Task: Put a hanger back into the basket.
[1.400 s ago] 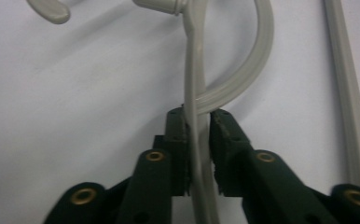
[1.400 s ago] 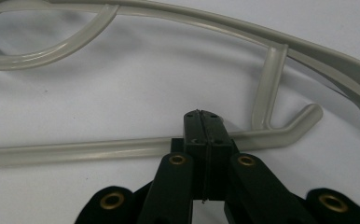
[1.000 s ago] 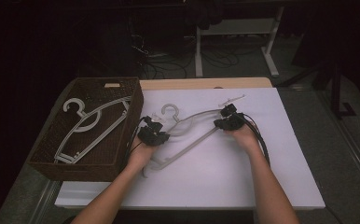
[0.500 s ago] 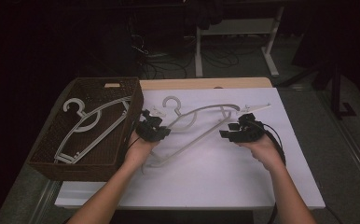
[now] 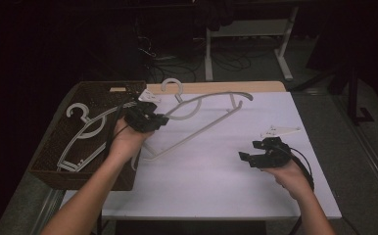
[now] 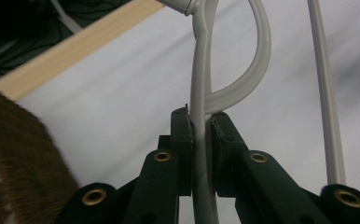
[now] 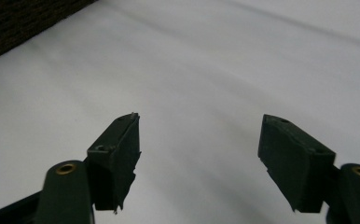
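A white table [image 5: 216, 181] with a wooden strip along its far edge is standing in a dark room, with desk legs and cables lying on the floor behind it. A brown wicker basket [image 5: 50, 169] is sitting at the table's left edge, holding another pale hanger [image 5: 86, 129]. The left gripper [image 5: 145, 119] is clenching the grey hanger [image 5: 201, 115] by its bar near the hook, holding it raised above the table beside the basket; the left gripper view shows the pads pressing on the bar [image 6: 200, 140]. The right gripper [image 5: 260, 154] is hovering near the table's right side, released, jaws having just been opening with nothing between them. Compared with a second earlier, the hanger is sitting higher and the right gripper is no longer touching it.
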The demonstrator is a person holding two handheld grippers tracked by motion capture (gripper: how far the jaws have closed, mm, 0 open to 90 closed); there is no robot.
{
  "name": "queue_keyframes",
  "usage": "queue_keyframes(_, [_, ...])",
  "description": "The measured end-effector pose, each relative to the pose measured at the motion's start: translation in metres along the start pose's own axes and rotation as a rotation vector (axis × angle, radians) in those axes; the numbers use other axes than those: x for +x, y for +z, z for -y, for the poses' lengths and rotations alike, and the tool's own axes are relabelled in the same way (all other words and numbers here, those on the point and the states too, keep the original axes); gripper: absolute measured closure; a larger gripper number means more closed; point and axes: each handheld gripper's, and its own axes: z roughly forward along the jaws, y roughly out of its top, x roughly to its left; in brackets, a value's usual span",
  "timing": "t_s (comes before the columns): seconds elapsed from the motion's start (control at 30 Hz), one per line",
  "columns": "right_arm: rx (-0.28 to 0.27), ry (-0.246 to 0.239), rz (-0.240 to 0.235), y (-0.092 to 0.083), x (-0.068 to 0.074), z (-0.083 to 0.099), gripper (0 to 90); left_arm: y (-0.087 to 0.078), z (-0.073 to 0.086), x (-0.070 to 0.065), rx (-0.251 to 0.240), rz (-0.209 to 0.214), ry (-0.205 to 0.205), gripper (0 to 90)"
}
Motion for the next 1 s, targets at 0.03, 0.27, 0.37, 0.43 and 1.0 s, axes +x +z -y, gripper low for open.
queue_keyframes(0.03, [0.0,0.003,0.0,0.0,0.001,0.003,26.7,-0.006,-0.001,0.004,-0.005,0.0,-0.003,81.7])
queue_keyframes(0.27, [-0.007,-0.01,0.002,-0.003,0.007,0.015,22.8,-0.043,0.007,0.041,-0.01,-0.042,0.022,81.7])
queue_keyframes(0.37, [0.0,-0.019,0.007,-0.003,0.009,0.017,21.1,-0.058,0.016,0.058,-0.01,-0.072,0.006,81.7])
queue_keyframes(0.43, [-0.008,-0.018,0.007,-0.002,0.009,0.017,20.5,-0.068,0.022,0.069,-0.011,-0.096,-0.003,81.7])
queue_keyframes(1.0, [-0.019,-0.006,0.023,-0.004,0.0,0.019,17.0,-0.124,0.092,0.161,0.017,-0.278,-0.095,81.7])
